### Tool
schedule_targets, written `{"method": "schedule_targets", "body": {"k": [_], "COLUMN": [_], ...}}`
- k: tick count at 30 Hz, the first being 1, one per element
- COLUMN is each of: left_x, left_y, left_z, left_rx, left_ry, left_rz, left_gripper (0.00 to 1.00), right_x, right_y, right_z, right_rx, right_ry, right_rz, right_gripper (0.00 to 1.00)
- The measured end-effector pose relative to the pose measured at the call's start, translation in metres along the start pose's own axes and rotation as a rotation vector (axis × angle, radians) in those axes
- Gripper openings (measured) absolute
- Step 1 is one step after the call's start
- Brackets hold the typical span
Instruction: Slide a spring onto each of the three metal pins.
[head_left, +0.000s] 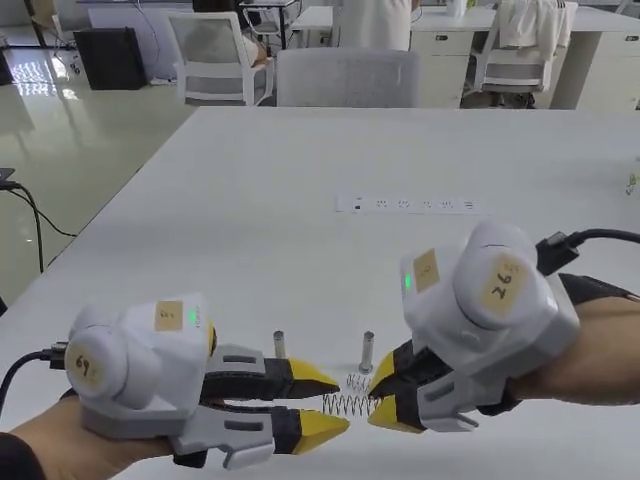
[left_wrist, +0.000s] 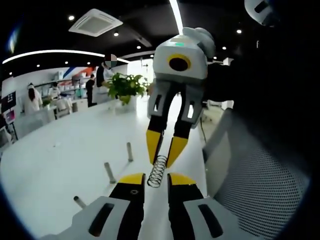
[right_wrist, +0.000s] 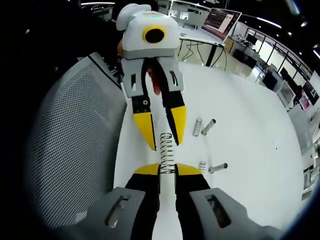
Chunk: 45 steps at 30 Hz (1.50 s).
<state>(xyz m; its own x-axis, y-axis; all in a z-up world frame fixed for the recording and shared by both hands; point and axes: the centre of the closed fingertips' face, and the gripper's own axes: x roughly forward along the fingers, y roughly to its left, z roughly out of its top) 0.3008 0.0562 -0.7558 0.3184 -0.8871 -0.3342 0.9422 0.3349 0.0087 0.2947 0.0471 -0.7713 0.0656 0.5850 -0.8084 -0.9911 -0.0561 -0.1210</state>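
One spring (head_left: 352, 402) pinched by right gripper (head_left: 379, 398); left gripper (head_left: 338, 403) parted.

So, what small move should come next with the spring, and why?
Probably shut the left gripper on the free end of the spring: its jaws stand open around it, while the right gripper grips the other end, not yet on a pin.

White worktable (head_left: 300, 190), grey chair (head_left: 347, 78) behind, glossy floor (head_left: 60, 140), ceiling strip light (left_wrist: 175, 12), potted plant (left_wrist: 125, 86) at far end.
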Motion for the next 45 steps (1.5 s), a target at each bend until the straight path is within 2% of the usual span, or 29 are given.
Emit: {"method": "schedule_targets", "body": {"k": [7,11,22,28,31,38,45], "left_x": [0.003,0.006,0.009,0.011,0.011,0.011,0.011], "left_y": [-0.007,-0.014,-0.015,-0.015,-0.014,-0.013,-0.014], "left_z": [-0.005,-0.009,-0.013,-0.016,-0.015,-0.014,-0.014], "left_rx": [0.030,0.078,0.133,0.151,0.150,0.149,0.150], "left_ry": [0.029,0.063,0.096,0.112,0.103,0.089,0.079], "left_rz": [-0.027,-0.047,-0.046,-0.041,-0.038,-0.033,-0.036], "left_gripper": [0.04,0.03,0.02,0.02,0.02,0.02,0.02], "right_x": [-0.002,-0.004,-0.009,-0.011,-0.013,-0.013,-0.007], "right_y": [0.006,0.009,0.012,0.012,0.012,0.010,0.011], "right_z": [-0.002,-0.002,0.007,0.019,0.031,0.034,0.027], "right_rx": [-0.032,-0.056,-0.069,-0.075,-0.042,0.004,0.034], "right_ry": [0.017,0.043,0.063,0.032,-0.038,-0.088,-0.075], "right_rz": [0.019,0.039,0.047,0.034,0.032,0.034,0.045], "right_gripper": [0.08,0.08,0.08,0.07,0.08,0.08,0.13]}}
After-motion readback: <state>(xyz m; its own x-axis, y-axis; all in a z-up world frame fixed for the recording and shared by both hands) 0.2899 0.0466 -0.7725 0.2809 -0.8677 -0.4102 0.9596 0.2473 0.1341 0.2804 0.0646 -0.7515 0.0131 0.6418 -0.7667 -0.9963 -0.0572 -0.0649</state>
